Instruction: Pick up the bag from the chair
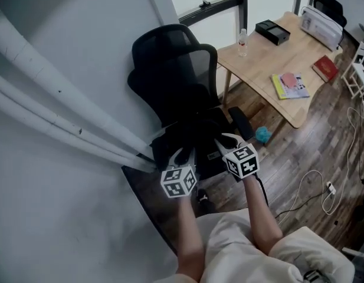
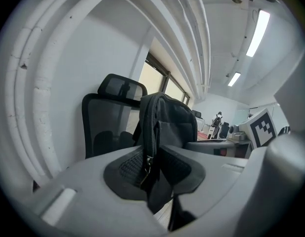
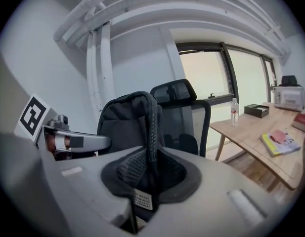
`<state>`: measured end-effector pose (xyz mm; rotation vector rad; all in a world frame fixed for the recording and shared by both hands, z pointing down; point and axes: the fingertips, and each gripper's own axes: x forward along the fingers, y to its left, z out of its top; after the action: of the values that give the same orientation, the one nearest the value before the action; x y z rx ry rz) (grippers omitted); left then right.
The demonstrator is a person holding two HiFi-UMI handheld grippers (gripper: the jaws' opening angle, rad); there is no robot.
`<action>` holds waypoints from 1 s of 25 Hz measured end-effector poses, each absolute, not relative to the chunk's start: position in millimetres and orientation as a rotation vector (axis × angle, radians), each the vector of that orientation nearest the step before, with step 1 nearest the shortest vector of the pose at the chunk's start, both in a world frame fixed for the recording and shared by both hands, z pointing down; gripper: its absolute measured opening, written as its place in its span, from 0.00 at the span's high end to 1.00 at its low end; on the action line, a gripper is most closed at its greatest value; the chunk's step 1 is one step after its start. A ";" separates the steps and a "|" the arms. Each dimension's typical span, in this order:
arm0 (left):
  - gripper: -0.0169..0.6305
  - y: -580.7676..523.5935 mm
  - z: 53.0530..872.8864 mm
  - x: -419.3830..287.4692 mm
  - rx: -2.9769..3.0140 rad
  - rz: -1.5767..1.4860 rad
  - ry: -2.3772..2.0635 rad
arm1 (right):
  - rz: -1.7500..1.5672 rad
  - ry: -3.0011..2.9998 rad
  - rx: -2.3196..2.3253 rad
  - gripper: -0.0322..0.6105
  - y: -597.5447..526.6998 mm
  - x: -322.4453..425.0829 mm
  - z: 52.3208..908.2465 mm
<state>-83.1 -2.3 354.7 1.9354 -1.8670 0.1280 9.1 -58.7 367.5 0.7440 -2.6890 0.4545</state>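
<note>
The bag (image 1: 192,139) hangs in front of the chair (image 1: 170,63), pinched at its zippered edges. The left gripper (image 2: 152,167) and right gripper (image 3: 147,172) both have their fingers clamped narrow on it. Looks like mid-lift to me, so next up is an even raise clear of the seat.

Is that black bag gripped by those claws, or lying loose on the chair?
Gripped. The left gripper and the right gripper are each shut on the bag, along its zipper edge.
</note>
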 end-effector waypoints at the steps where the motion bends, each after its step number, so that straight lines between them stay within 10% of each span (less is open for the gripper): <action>1: 0.84 0.5 349.4 -77.7 1.935 0.125 -1.877 | 0.443 -2.702 0.736 0.84 -56.7 14.0 362.4; 25: 0.84 151.2 318.3 13.7 1.919 0.064 -1.965 | 0.340 -2.802 0.647 0.84 85.6 101.9 328.4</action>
<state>13.7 151.2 318.3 1.9185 -1.9654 0.0635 101.9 85.6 328.4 0.6474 -2.8024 0.3396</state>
